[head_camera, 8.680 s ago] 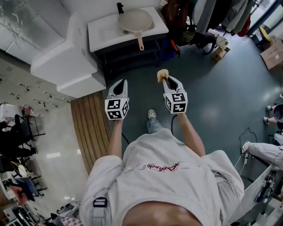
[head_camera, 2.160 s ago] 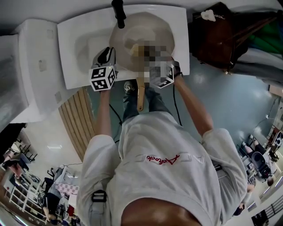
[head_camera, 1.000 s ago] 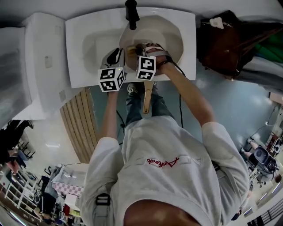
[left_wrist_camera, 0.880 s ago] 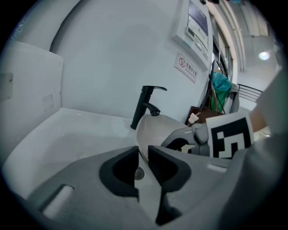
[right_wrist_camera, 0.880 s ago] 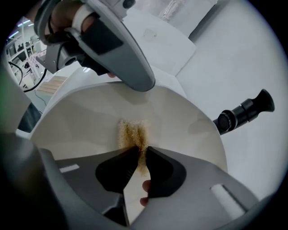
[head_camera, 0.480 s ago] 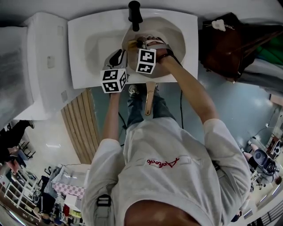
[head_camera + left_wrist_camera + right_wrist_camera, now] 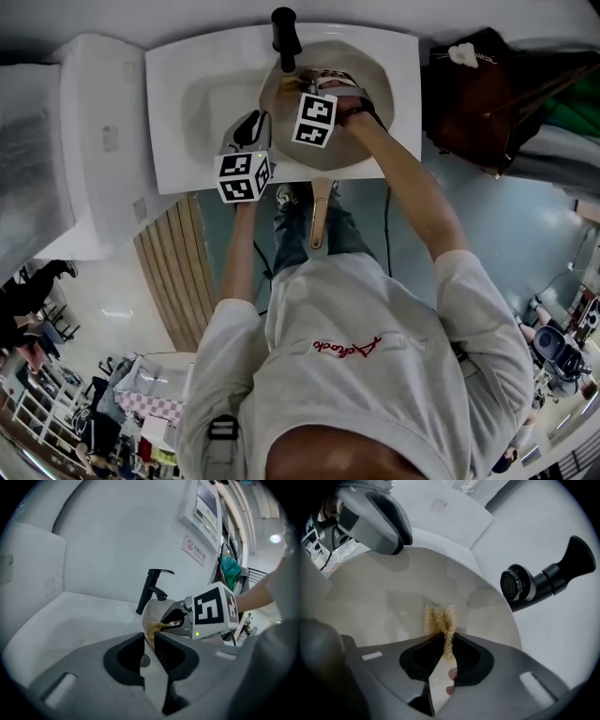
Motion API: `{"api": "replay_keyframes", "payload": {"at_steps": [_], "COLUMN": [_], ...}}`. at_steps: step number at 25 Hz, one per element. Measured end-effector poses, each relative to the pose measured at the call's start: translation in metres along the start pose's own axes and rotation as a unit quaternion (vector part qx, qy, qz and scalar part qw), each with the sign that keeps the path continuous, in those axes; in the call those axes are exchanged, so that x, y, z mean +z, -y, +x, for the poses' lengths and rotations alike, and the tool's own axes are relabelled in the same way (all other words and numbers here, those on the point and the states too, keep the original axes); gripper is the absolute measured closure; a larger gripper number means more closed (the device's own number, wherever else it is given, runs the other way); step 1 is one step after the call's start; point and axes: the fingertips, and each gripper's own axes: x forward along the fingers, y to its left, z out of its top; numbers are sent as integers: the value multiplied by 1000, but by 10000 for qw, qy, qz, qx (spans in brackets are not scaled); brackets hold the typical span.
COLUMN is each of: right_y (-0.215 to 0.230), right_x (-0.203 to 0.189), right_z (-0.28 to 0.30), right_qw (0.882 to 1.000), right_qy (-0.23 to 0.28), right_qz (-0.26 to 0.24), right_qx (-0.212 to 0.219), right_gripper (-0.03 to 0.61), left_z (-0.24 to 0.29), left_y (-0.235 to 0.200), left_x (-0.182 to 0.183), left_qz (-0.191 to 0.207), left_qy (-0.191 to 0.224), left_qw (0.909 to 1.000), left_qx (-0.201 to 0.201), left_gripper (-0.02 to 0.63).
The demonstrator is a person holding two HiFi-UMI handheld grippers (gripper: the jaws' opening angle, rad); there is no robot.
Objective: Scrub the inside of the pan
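One white sink (image 7: 187,94) is being filled by one beige pan (image 7: 384,602), below one black faucet (image 7: 543,581). Pan rim is being clamped by left tool (image 7: 149,637). One yellow scrubber (image 7: 439,619) is being pinched by right tool (image 7: 447,641) inside the pan.

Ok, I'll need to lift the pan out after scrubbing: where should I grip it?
The handle of the pan, which juts free past the sink's front edge. Come from the front, fingers closing across its narrow sides.
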Motion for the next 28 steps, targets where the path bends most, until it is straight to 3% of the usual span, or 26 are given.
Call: {"api": "replay_keyframes", "payload": {"at_steps": [14,28], "right_y": [30,12], "right_x": [-52,-98], "right_z": [5,-9], "right_qw": [9980,9934], "right_qy": [-607,-1142], "right_qz": [139,43], "right_qx": [-146,51], "right_gripper": [511,511], "left_z": [1,1], "left_y": [-1,-1], "left_x": [1,1], "left_qz": [-21,5], "left_qy": [16,-17], "left_qw": [10000,10000], "left_qx": [-11,-26], "left_gripper": [546,546]}}
